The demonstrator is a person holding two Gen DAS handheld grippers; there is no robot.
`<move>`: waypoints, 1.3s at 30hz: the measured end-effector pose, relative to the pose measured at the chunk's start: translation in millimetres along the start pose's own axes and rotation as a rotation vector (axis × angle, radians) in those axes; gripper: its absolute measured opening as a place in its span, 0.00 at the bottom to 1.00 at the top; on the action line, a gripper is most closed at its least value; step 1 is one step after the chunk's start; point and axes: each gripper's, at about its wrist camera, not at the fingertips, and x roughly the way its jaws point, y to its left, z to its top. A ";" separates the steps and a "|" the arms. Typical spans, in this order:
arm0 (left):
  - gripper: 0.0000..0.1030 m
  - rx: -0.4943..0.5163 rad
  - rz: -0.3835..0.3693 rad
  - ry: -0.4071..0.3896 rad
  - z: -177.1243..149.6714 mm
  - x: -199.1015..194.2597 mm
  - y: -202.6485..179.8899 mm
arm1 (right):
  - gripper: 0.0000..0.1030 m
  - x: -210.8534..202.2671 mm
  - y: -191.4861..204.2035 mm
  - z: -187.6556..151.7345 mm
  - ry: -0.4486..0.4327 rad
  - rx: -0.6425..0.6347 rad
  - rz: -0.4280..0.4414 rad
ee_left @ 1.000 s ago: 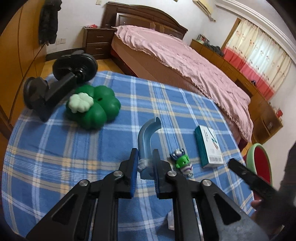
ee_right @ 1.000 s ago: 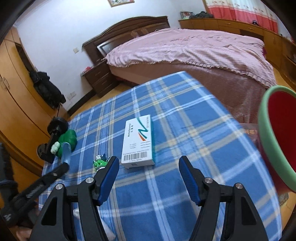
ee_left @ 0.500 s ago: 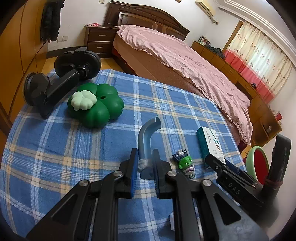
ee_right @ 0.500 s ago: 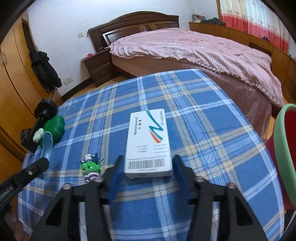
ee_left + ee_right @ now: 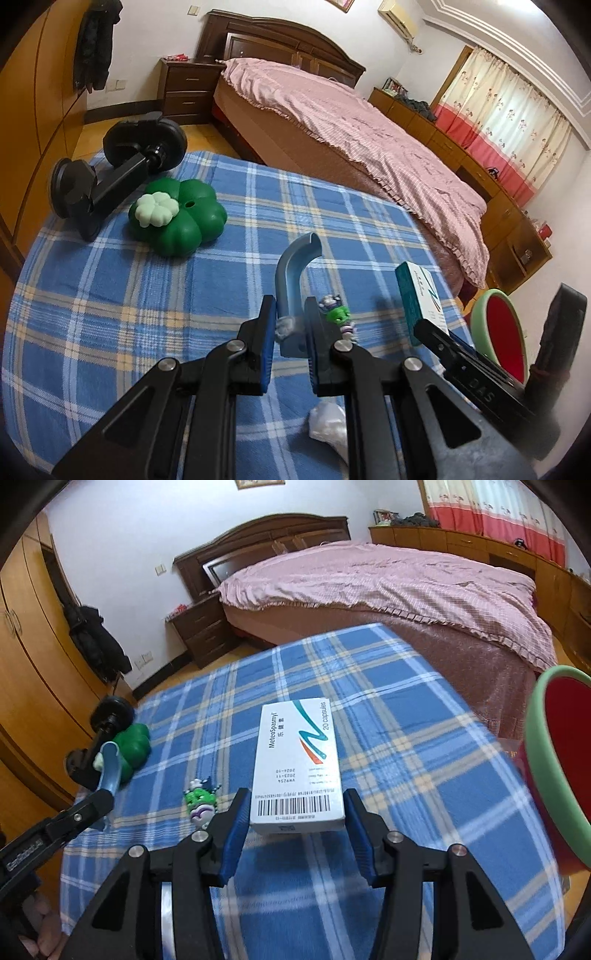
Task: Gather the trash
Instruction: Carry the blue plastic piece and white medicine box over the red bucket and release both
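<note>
1. Left wrist view: left gripper [image 5: 290,328] was seen w/ fingers narrowed onto the lower end of a curved grey-blue plastic piece [image 5: 293,275]; the piece's hooked end was pointed away, toward the bed [image 5: 362,122].
2. A small wad of whitish material was seen pressed betw. the left pad and the plastic piece.
3. Right wrist view: right gripper [image 5: 295,823] was seen w/ pads set on both sides of a white medicine box [image 5: 297,760], barcode end nearest the camera; contact at the right pad looked made, at the left pad a thin gap could not be ruled out.
4. In the left view the box appeared raised off the blue plaid tablecloth [image 5: 110,295], a shadow being cast beside it.
5. A small green-and-purple toy figure [image 5: 201,801] was seen lying on the cloth just left of the right gripper, betw. the two grippers.
6. A green clover-shaped object [image 5: 177,219] and a black suction-cup mount [image 5: 110,173] were seen at the far left of the table, touching each other.
7. A red bin w/ green rim [image 5: 554,760] was seen at the right, off the table edge.
8. A white crumpled scrap [image 5: 328,424] was seen on the cloth under the left gripper.
</note>
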 end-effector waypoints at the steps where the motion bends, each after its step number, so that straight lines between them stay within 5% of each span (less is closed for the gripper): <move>1: 0.14 0.005 -0.006 -0.002 -0.4 -2.7 -2.7 | 0.52 -8.4 -2.0 -1.7 -0.012 0.009 0.003; 21: 0.14 0.128 -0.159 0.000 -15.3 -45.8 -85.0 | 0.52 -147.8 -65.6 -24.4 -0.246 0.158 0.000; 39: 0.14 0.309 -0.256 0.072 -22.8 -14.1 -202.1 | 0.52 -195.0 -166.8 -33.6 -0.359 0.309 -0.089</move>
